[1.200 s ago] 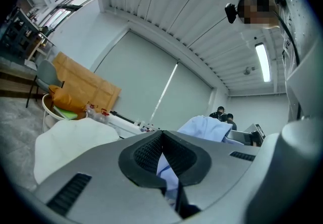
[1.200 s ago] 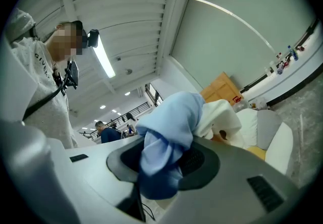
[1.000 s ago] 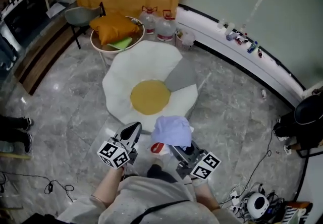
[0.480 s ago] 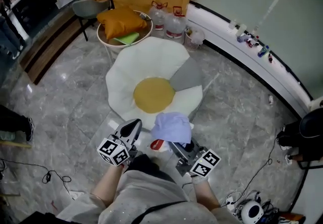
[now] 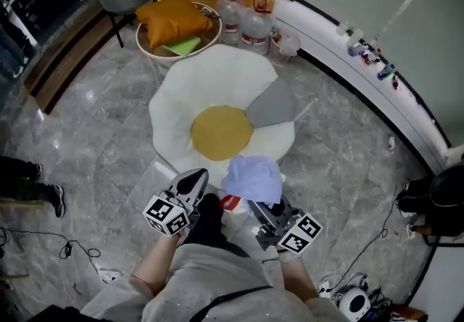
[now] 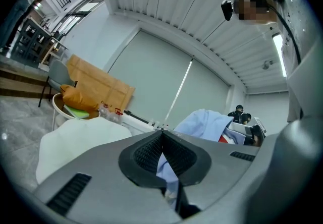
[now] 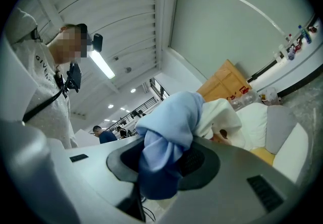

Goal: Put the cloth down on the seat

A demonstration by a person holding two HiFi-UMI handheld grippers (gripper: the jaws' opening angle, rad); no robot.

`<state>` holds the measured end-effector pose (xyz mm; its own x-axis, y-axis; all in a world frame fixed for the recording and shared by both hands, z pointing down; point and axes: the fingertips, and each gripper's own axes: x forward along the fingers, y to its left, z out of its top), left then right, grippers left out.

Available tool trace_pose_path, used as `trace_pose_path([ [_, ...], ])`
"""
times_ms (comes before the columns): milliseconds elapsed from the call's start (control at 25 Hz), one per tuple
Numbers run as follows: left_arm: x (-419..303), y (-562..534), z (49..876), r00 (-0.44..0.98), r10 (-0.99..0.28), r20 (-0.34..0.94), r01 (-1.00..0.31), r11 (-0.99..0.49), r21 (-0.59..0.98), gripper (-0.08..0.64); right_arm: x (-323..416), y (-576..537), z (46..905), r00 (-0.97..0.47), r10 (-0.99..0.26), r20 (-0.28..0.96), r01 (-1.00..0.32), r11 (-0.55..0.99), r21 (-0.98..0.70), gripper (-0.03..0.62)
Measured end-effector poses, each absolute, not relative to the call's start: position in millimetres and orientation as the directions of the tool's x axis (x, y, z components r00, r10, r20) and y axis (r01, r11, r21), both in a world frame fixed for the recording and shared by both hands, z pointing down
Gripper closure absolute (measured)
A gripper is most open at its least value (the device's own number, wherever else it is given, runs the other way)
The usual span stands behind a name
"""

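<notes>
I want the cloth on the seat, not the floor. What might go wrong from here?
The cloth hangs at the seat's near edge, so if it is released now it may slide to the floor. It is bunched in the right gripper, so it may land as a heap or snag in its jaws.

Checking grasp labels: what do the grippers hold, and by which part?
Right gripper clamps a bunched fold of the light blue fabric cloth; left gripper pinches a thin strip of it.
</notes>
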<state>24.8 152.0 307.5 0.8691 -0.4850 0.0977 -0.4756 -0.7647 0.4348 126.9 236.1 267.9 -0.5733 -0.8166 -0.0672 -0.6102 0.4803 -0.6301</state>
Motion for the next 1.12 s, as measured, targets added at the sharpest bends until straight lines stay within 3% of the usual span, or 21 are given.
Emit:
trace_pose_path([
  [1120, 17, -71, 352, 0.835, -0.525, 0.166, -0.534, -0.698, 0.477, 0.546, 133, -25, 284, -0.650, -0.759, -0.042, -0.548, 0.506, -0.666, 0.439],
])
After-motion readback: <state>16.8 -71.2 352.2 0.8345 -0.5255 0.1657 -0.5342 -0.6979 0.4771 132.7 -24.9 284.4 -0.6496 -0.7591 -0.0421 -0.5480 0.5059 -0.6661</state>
